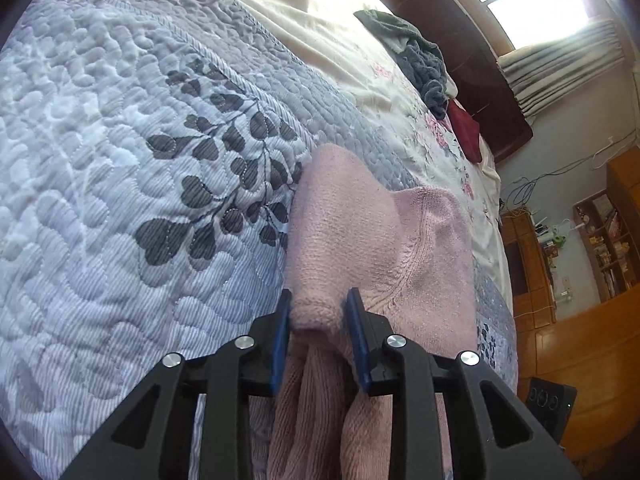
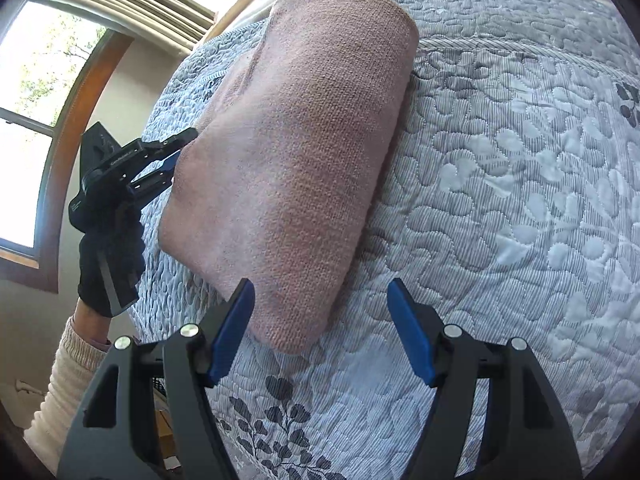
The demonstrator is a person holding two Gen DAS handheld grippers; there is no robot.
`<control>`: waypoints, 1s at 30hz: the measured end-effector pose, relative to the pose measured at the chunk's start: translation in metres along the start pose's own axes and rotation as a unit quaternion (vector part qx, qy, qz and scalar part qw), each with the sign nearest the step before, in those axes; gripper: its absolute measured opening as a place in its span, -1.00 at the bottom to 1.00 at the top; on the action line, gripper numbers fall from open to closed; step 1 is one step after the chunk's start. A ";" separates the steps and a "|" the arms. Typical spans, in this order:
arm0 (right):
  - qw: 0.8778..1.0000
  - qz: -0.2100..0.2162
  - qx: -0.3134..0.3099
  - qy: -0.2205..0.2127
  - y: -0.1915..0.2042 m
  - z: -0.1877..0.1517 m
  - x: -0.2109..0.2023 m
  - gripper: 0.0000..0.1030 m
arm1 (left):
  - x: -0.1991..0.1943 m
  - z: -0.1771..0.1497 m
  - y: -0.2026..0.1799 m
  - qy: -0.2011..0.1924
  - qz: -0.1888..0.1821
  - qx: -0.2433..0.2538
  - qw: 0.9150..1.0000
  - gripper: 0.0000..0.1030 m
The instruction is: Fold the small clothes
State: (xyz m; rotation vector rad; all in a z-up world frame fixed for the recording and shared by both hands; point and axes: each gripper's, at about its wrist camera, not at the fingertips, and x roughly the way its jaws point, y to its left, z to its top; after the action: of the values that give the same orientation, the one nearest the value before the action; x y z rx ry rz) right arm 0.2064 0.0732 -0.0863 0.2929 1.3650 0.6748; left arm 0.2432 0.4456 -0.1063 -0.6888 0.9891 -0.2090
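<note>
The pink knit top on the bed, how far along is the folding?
Mostly done: the pink knit top lies on the quilt as a compact folded block. In hand: the left tool has its fingers around a bunched edge, though they look slightly apart. The right tool is open, holding nothing. Left: release that edge, then perhaps the grey garment and dark red cloth farther up the bed.

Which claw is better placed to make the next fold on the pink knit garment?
Probably left. The left claw already has an edge of the pink knit garment between its fingers, apparently gripped. The right claw is open with nothing held, just short of the garment's near end on the quilt.
</note>
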 end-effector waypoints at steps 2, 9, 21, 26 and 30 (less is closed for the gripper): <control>1.000 0.002 0.003 -0.001 -0.002 -0.002 0.000 0.34 | -0.021 -0.016 -0.005 -0.001 -0.005 0.014 1.000 -0.33; 0.999 0.018 0.036 0.006 -0.010 -0.009 0.018 0.34 | -0.045 -0.072 -0.019 0.029 -0.012 0.041 0.999 -0.17; 1.000 0.010 0.013 0.003 0.024 -0.005 0.033 0.34 | -0.038 -0.072 -0.007 0.059 -0.039 0.028 0.997 -0.88; 1.000 -0.006 0.004 0.000 0.030 -0.001 0.038 0.31 | -0.029 -0.082 0.021 0.073 -0.027 0.011 0.997 -0.87; 0.999 0.035 0.039 0.013 0.014 -0.001 0.051 -0.28 | -0.024 -0.085 0.019 0.064 -0.025 0.021 0.997 -0.87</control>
State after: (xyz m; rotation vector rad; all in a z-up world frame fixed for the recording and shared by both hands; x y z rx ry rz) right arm 0.2043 0.1145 -0.1187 0.3973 1.4122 0.6874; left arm 0.1574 0.4343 -0.1315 -0.6678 1.0874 -0.3202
